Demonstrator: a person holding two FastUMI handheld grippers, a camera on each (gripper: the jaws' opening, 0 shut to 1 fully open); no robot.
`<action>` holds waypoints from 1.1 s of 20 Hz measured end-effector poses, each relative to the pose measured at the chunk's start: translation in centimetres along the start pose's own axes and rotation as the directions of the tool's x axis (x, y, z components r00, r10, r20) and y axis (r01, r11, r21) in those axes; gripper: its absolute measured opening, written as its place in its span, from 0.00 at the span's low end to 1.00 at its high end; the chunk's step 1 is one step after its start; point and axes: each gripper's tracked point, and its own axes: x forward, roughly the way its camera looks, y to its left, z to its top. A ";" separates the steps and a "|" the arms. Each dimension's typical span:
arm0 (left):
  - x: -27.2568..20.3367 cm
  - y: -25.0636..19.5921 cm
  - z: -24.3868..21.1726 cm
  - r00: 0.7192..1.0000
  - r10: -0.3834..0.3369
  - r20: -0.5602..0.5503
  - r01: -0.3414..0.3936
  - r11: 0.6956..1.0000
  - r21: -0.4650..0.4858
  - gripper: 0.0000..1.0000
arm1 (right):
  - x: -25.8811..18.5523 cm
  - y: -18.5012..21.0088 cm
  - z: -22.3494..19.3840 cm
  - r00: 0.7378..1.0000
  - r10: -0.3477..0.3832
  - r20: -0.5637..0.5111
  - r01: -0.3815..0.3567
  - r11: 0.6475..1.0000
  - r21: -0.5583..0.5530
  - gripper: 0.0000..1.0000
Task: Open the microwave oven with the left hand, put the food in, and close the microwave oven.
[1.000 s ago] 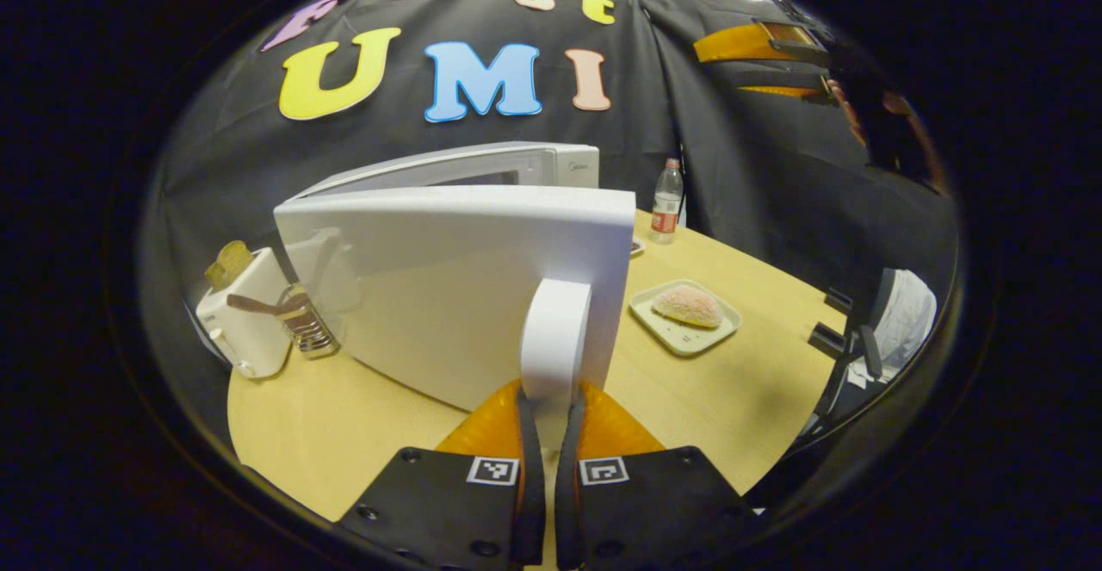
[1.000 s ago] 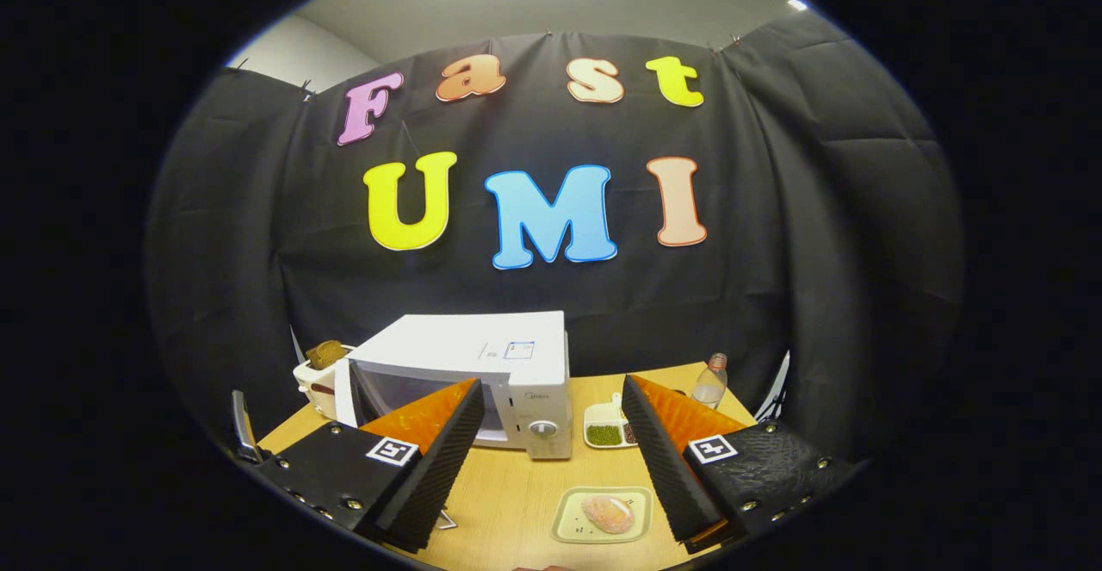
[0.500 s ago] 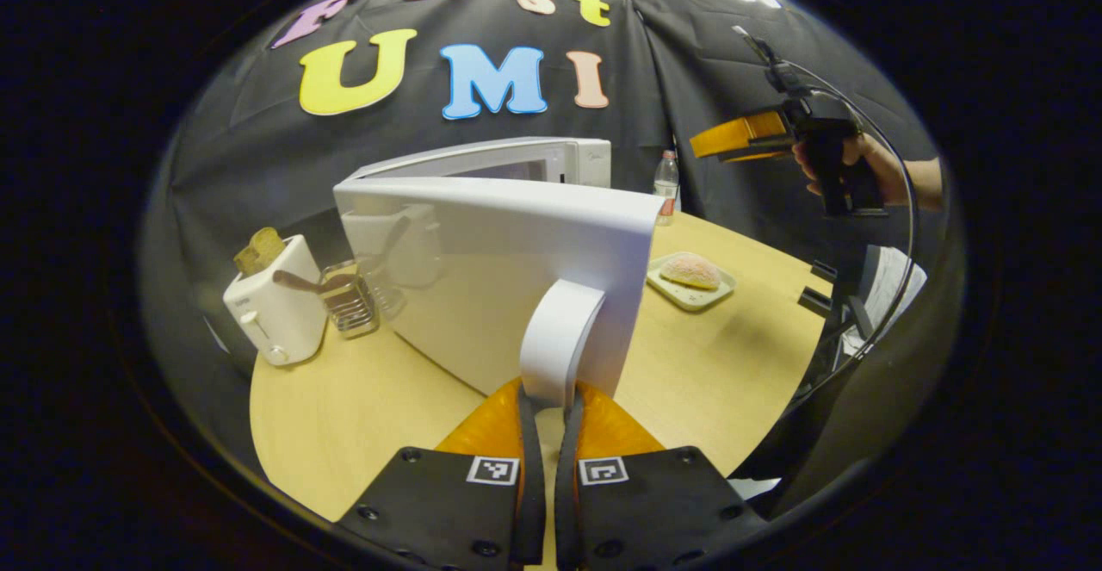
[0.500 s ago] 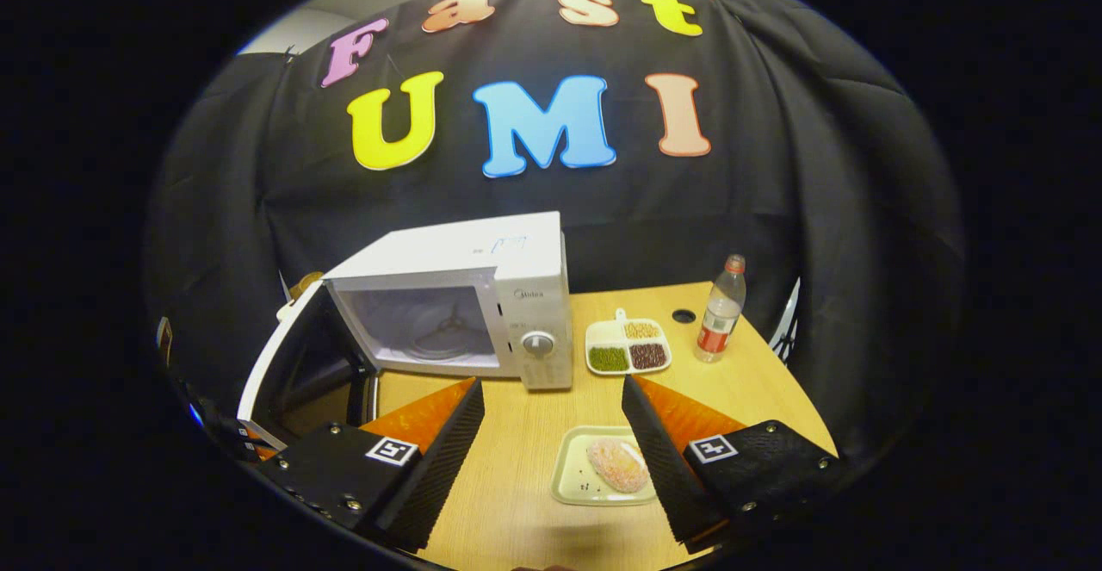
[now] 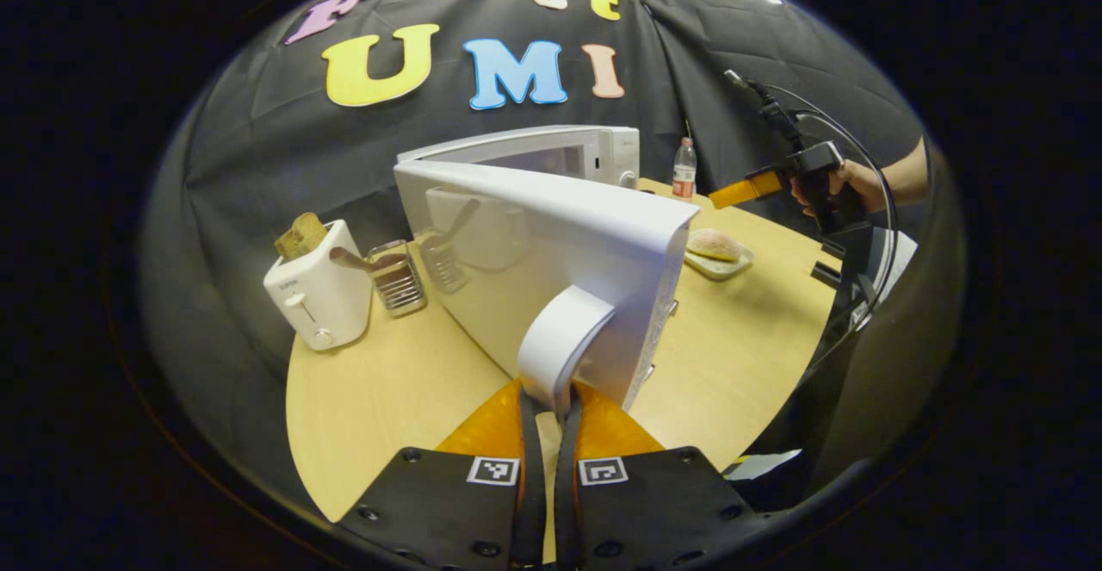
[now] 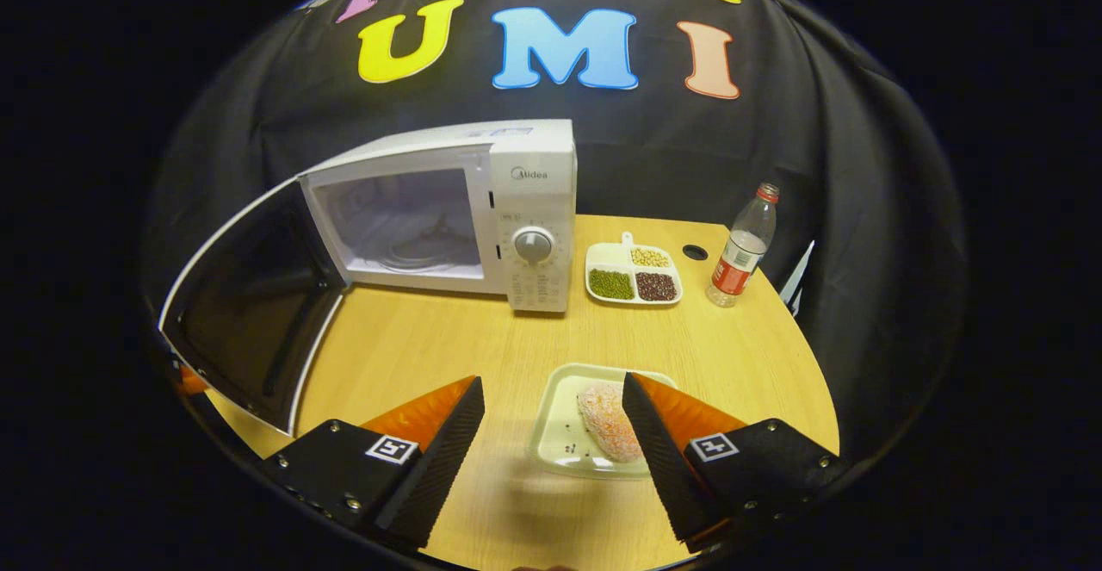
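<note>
The white microwave (image 6: 482,201) stands at the back of the wooden table (image 6: 430,356), its cavity (image 6: 400,222) bare. Its door (image 6: 254,304) is swung wide to the left. In the left gripper view my left gripper (image 5: 549,394) is shut on the door's white handle (image 5: 558,349), with the door's outer face (image 5: 534,244) ahead of it. A breaded piece of food (image 6: 603,407) lies on a pale square plate (image 6: 560,446). My right gripper (image 6: 552,381) hovers open just above that plate, its right finger over the food. From the left gripper view, the right gripper (image 5: 740,192) hangs above the plate (image 5: 719,252).
A white toaster (image 5: 318,291) holding bread and a metal rack (image 5: 398,276) stand left of the door. Right of the microwave sit a divided dish of beans (image 6: 633,271) and a plastic bottle (image 6: 740,248). A hand (image 5: 848,188) holds the right gripper.
The door has swung further open, pulled by my left gripper. My right gripper has come down and forward from high above the table to just over the plate.
</note>
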 end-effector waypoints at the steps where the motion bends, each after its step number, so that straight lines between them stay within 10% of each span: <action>1: -0.4 0.6 -0.3 1.000 0.007 0.002 -0.007 1.000 -0.007 0.12 | 0.6 -0.8 -0.4 1.000 -0.019 -0.010 0.019 1.000 -0.008 0.99; 13: -2.6 4.3 -1.6 0.998 0.065 -0.026 -0.066 0.998 -0.025 0.15 | 8.4 -5.4 -8.5 0.958 -0.044 -0.285 0.041 0.999 -0.019 0.97; 15: -3.1 4.5 -1.4 0.997 0.080 -0.002 -0.080 0.996 -0.038 0.28 | 9.0 -5.4 -8.9 0.952 -0.039 -0.303 0.029 0.999 -0.037 0.93; 18: -4.3 4.5 -1.9 0.996 0.082 -0.026 -0.083 0.996 -0.045 0.98 | 8.6 -5.1 -8.3 0.951 -0.033 -0.306 0.005 0.996 -0.090 0.61; 22: -5.6 3.9 -1.9 0.991 0.127 -0.040 -0.129 0.991 -0.045 0.98 | 7.2 -4.7 -5.7 0.971 -0.068 -0.230 0.036 0.989 -0.141 0.49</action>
